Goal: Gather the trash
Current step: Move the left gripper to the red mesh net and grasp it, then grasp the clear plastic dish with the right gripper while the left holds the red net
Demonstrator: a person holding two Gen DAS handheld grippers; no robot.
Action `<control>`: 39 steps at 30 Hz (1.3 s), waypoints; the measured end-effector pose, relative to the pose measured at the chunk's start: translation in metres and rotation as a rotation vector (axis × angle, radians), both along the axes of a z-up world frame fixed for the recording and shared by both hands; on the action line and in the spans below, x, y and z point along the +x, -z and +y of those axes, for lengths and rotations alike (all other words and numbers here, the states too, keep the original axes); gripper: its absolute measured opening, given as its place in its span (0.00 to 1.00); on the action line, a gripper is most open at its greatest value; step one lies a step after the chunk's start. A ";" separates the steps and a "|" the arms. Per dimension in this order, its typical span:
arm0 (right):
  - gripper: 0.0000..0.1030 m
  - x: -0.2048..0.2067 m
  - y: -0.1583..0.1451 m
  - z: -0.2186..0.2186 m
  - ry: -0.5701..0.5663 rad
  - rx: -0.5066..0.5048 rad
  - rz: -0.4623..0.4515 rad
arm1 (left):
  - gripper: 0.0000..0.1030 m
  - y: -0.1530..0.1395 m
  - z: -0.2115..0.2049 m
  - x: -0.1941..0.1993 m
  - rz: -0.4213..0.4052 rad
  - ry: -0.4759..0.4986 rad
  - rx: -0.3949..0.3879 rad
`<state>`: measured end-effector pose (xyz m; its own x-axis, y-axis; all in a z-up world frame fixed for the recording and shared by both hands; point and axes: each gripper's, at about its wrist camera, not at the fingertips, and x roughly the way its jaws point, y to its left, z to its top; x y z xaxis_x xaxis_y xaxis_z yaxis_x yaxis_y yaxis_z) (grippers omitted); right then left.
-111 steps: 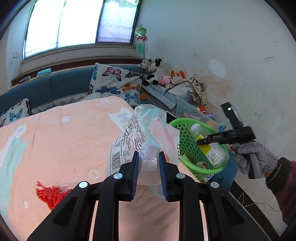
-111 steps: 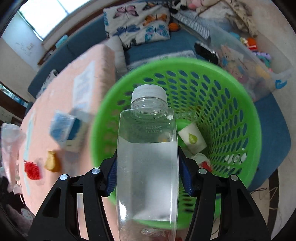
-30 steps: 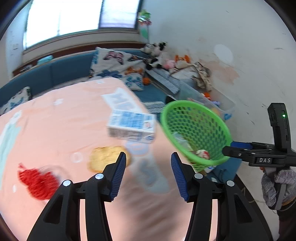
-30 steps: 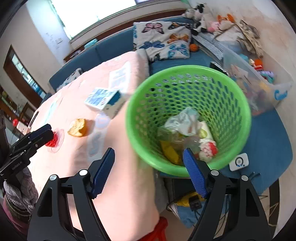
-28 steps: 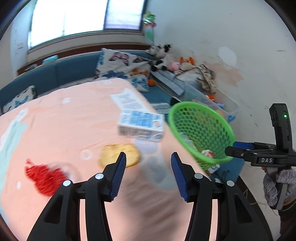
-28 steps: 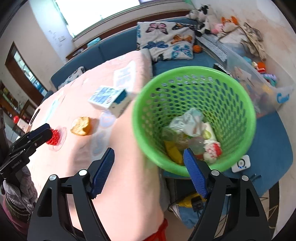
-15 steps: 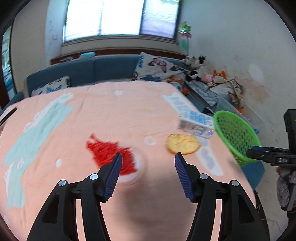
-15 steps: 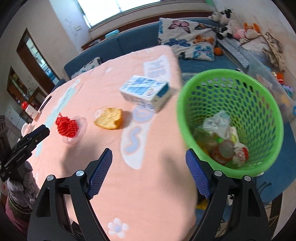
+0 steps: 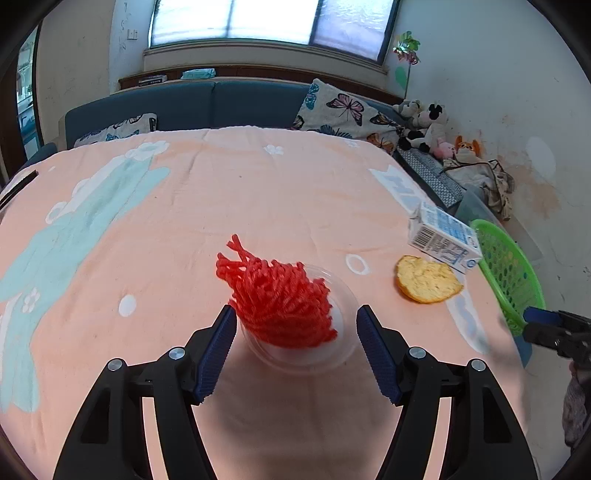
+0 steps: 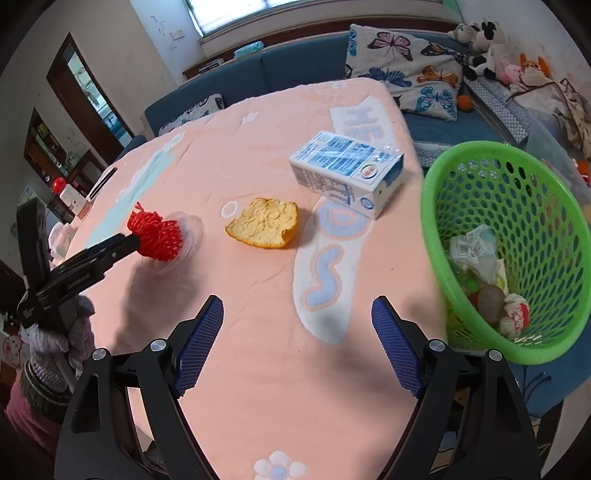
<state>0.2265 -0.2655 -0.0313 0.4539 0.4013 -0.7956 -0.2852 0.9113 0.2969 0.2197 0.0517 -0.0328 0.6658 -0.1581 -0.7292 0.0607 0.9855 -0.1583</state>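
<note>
Counter (image 9: 258, 192): draped in a peach blanket with pale blue and white patterns. Behind it, a blue sofa (image 9: 207, 101) under a window (image 9: 273, 22), with a butterfly pillow (image 9: 340, 110) and stuffed toys (image 9: 424, 125) by a stained white wall.

On the counter:
- Red mesh net (image 9: 277, 295), bunched inside a clear plastic lid (image 9: 340, 332).
- Orange peel (image 9: 426, 284), near the milk carton.
- Blue-and-white milk carton (image 9: 443, 240), lying on its side close to the counter edge.

Green basket (image 10: 517, 251): off the counter edge, beside the carton, holding crumpled wrappers and other trash.

Left gripper (image 9: 295, 350): jaws wide open, empty, flanking the net and lid without touching them. Nothing stands between jaws and net.

Right gripper (image 10: 295, 343): jaws wide open, empty, above bare blanket, well apart from peel and carton.

The right wrist view alone shows the basket's contents, a dark doorway (image 10: 85, 88) and the gloved left hand (image 10: 59, 347). The left wrist view alone shows the window.
</note>
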 end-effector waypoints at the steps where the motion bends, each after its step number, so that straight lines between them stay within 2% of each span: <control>1: 0.80 0.001 0.001 0.001 -0.002 -0.002 0.003 | 0.63 0.001 0.001 0.003 0.002 0.004 0.000; 7: 0.80 0.005 0.003 0.010 -0.018 -0.007 0.014 | 0.61 0.010 0.000 0.015 0.021 0.000 0.019; 13: 0.80 0.004 0.006 0.021 -0.036 -0.009 0.023 | 0.44 0.014 -0.001 0.017 0.016 0.007 0.070; 18: 0.80 0.002 0.006 0.033 -0.060 -0.007 0.022 | 0.33 0.008 0.004 0.011 -0.005 0.000 0.061; 23: 0.80 0.000 0.005 0.054 -0.101 -0.009 0.013 | 0.30 -0.010 0.015 -0.002 -0.046 -0.011 0.031; 30: 0.80 -0.003 0.011 0.100 -0.181 -0.079 -0.039 | 0.30 -0.038 0.044 -0.026 -0.104 -0.052 0.001; 39: 0.80 0.009 0.026 0.159 -0.273 -0.099 -0.046 | 0.30 -0.049 0.080 -0.050 -0.120 -0.105 0.004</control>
